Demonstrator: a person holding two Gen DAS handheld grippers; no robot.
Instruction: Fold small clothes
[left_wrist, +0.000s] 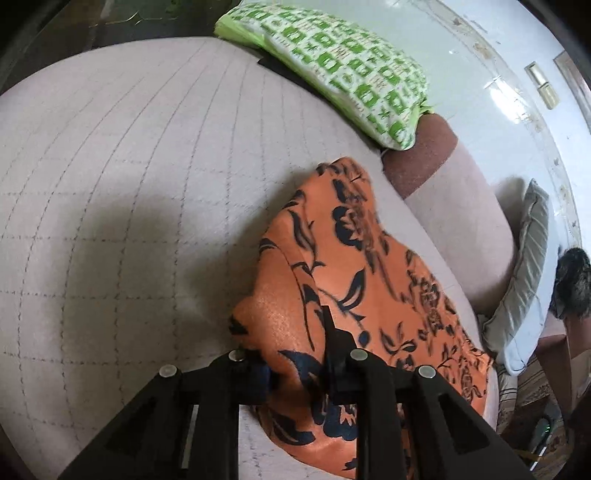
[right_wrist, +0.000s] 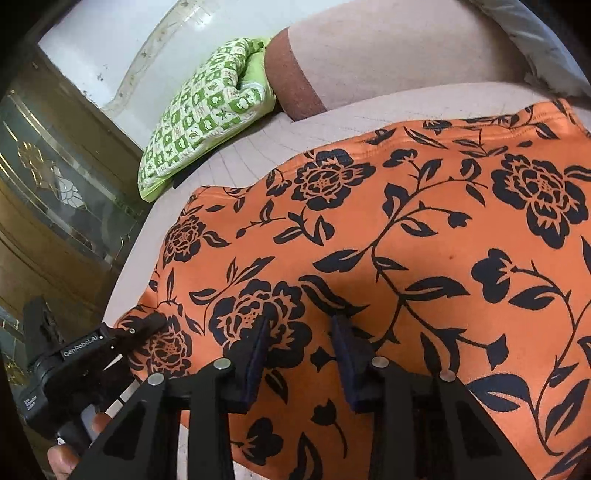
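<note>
Around my workspace I see a green-and-white patterned pillow (left_wrist: 332, 70) lying at the far end of the quilted pinkish sofa seat (left_wrist: 129, 184), propped near the brown-banded armrest (left_wrist: 421, 155). A grey cushion (left_wrist: 524, 273) leans beside the sofa back on the right in my left view. A wooden cabinet with glass doors (right_wrist: 55, 192) stands off the seat's edge in my right view. Nothing sits on top of the garment; no containers are in sight.

The orange cloth with black floral print (right_wrist: 388, 240) is spread across the seat, running toward the armrest. In my left view one corner of it is bunched and lifted above the seat. My left gripper (left_wrist: 295, 369) has that bunched edge between its fingers, closed on the fabric. My right gripper (right_wrist: 299, 347) hovers right over the flat part of the cloth, fingers parted with a moderate gap and their tips at the fabric's surface; I cannot tell whether they pinch any of it. The left gripper also shows at the cloth's near-left corner in the right view.
</note>
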